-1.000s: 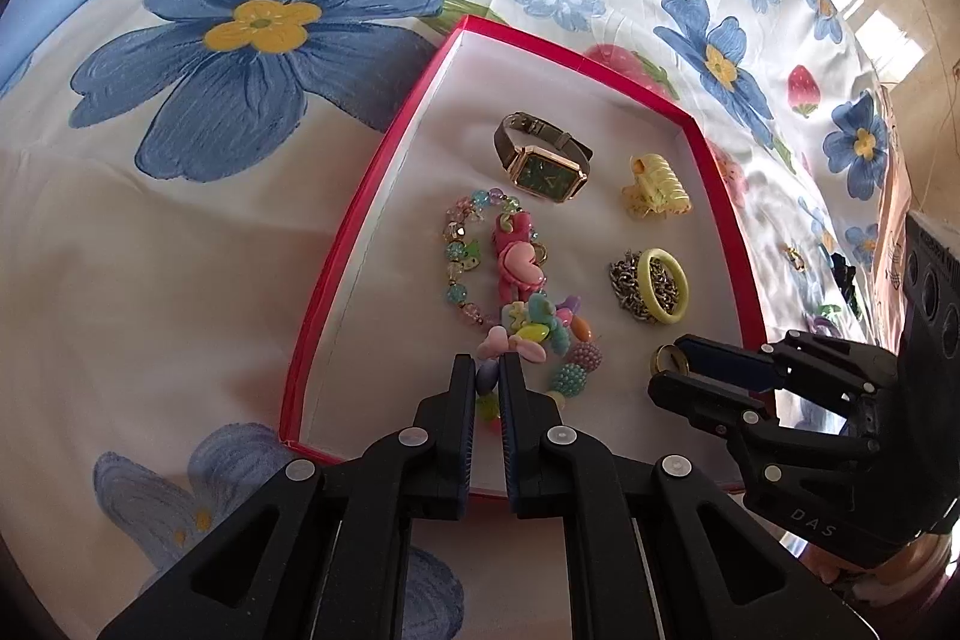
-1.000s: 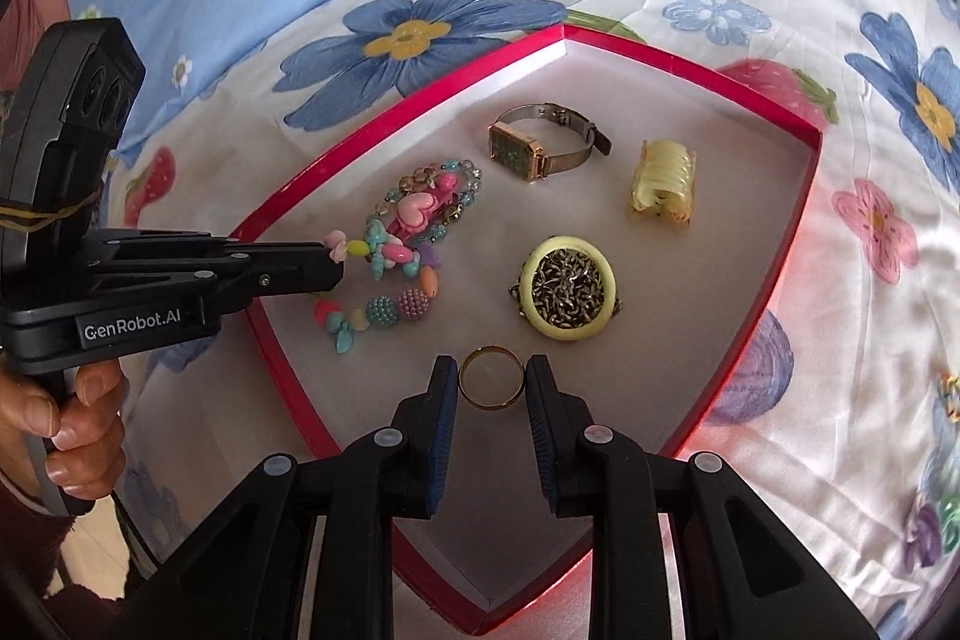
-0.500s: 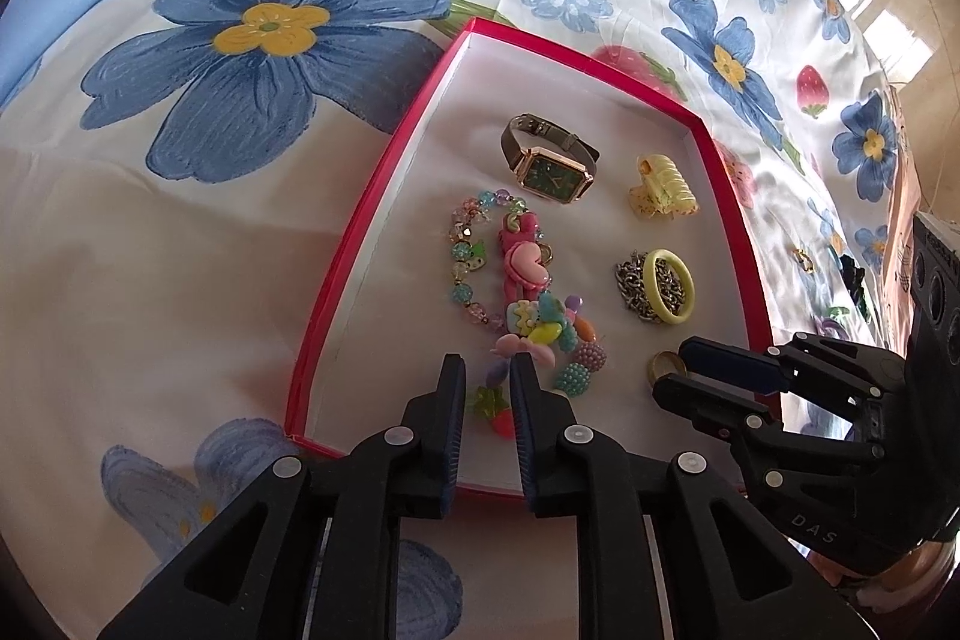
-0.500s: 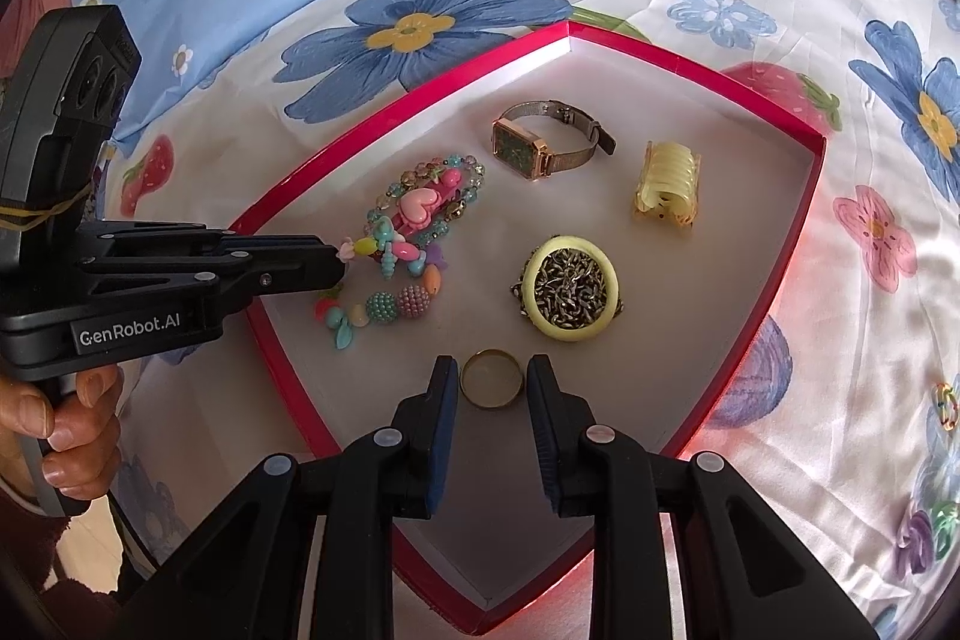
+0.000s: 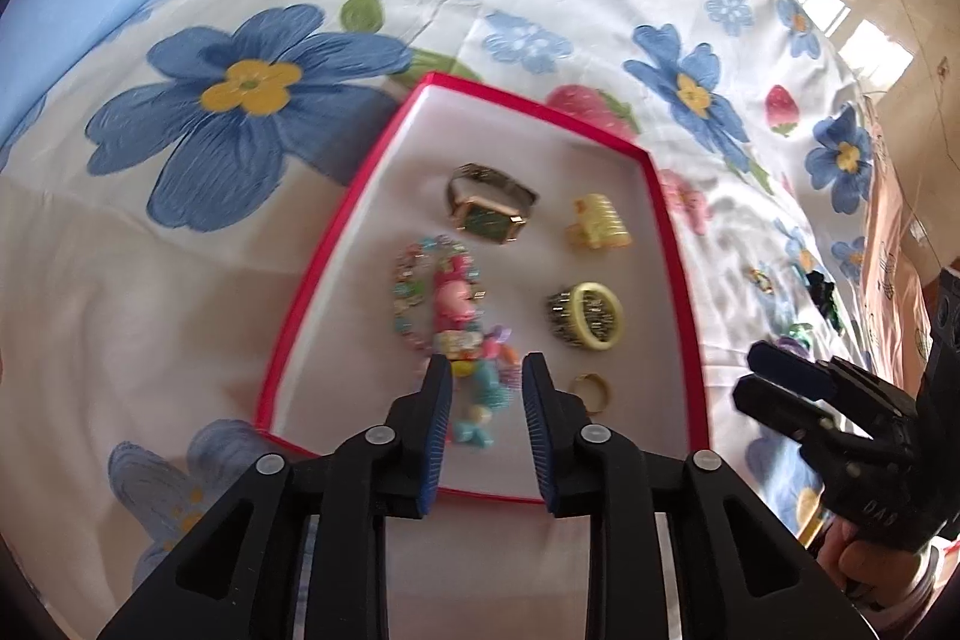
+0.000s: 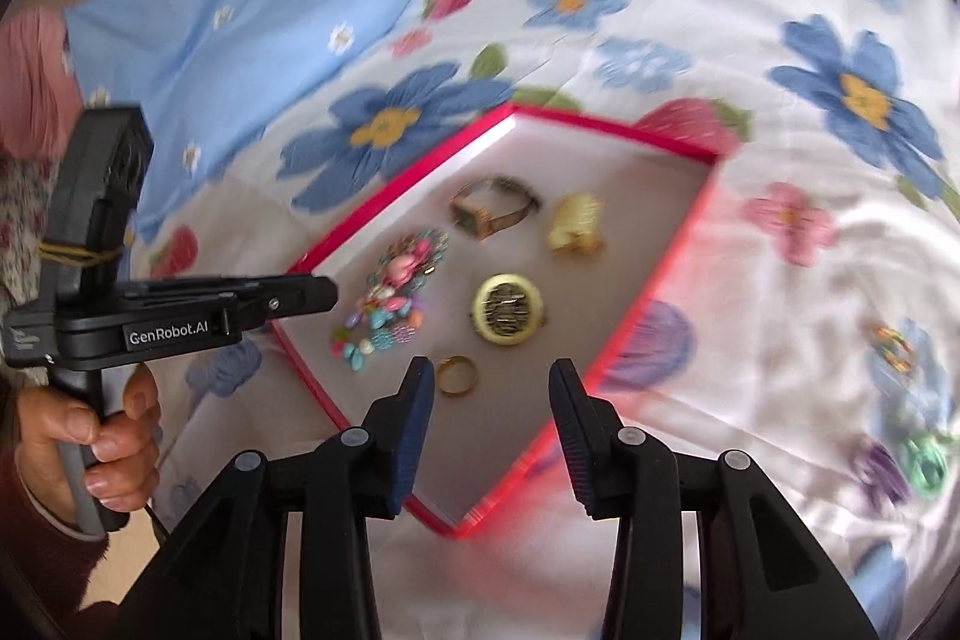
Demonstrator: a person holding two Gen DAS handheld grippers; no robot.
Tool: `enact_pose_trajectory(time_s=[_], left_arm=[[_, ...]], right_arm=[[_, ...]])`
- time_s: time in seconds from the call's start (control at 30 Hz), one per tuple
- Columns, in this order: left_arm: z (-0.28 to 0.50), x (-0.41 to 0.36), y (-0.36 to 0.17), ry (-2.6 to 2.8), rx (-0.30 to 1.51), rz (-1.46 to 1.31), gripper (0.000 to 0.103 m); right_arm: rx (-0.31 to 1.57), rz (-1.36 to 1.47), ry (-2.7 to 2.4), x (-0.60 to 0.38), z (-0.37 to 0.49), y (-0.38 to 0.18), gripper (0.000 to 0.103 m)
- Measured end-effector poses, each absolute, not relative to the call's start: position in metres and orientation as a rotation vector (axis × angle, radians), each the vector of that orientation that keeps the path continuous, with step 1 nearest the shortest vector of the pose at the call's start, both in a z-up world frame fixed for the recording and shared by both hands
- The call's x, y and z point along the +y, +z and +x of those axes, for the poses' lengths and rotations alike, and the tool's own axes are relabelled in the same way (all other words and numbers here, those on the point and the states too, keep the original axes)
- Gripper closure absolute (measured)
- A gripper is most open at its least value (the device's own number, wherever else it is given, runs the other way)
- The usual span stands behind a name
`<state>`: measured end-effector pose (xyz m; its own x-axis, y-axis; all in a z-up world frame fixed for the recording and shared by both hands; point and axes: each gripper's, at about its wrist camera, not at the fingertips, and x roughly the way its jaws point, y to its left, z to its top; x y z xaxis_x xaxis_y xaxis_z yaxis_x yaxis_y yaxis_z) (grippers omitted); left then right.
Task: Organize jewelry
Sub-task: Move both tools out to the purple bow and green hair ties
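Both grippers' jaws just opened, left gripper (image 5: 487, 381) narrow above bead bracelet (image 5: 474, 388), right gripper (image 6: 492, 388) wide & empty, gold ring (image 6: 457, 374) at its 11 o'clock in red tray (image 6: 678, 256).

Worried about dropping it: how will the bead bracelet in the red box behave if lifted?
The bead bracelet is probably floppy: it lies bunched in loose loops. Its rounded beads look slippery, so it may sag or slide from a pinch.

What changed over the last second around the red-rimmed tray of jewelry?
Both grippers have just been opening and lifted back: the left gripper let go of the colourful beaded bracelet, the right gripper released the thin gold ring. Both pieces lie in the red-rimmed tray. The watch, hair clip and yellow ring stayed put.
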<state>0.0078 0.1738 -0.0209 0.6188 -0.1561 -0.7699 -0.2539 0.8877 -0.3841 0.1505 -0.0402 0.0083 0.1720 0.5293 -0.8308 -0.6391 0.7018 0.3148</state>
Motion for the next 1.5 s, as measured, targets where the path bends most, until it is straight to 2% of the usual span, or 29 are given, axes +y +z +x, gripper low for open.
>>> enact_pose_trajectory(time_s=[0.1,0.4,0.83,0.97,1.5], left_arm=[[0.008,0.163,-0.016,0.021,0.909,-0.489,0.070],[0.021,0.121,-0.008,-0.083,0.926,-0.449,0.060],[0.050,0.064,-0.013,-0.167,0.977,-0.368,0.053],[0.058,0.051,-0.009,-0.205,0.968,-0.347,0.044],[0.151,-0.038,-0.021,-0.434,0.975,-0.114,0.044]], right_arm=[[1.113,-0.066,0.764,-0.071,0.153,0.015,0.054],[1.113,0.042,0.568,-0.162,0.158,0.020,0.054],[1.110,0.137,0.407,-0.238,0.163,0.012,0.054],[1.113,0.162,0.392,-0.249,0.167,0.009,0.054],[1.182,0.127,0.390,-0.277,0.223,-0.018,0.055]])
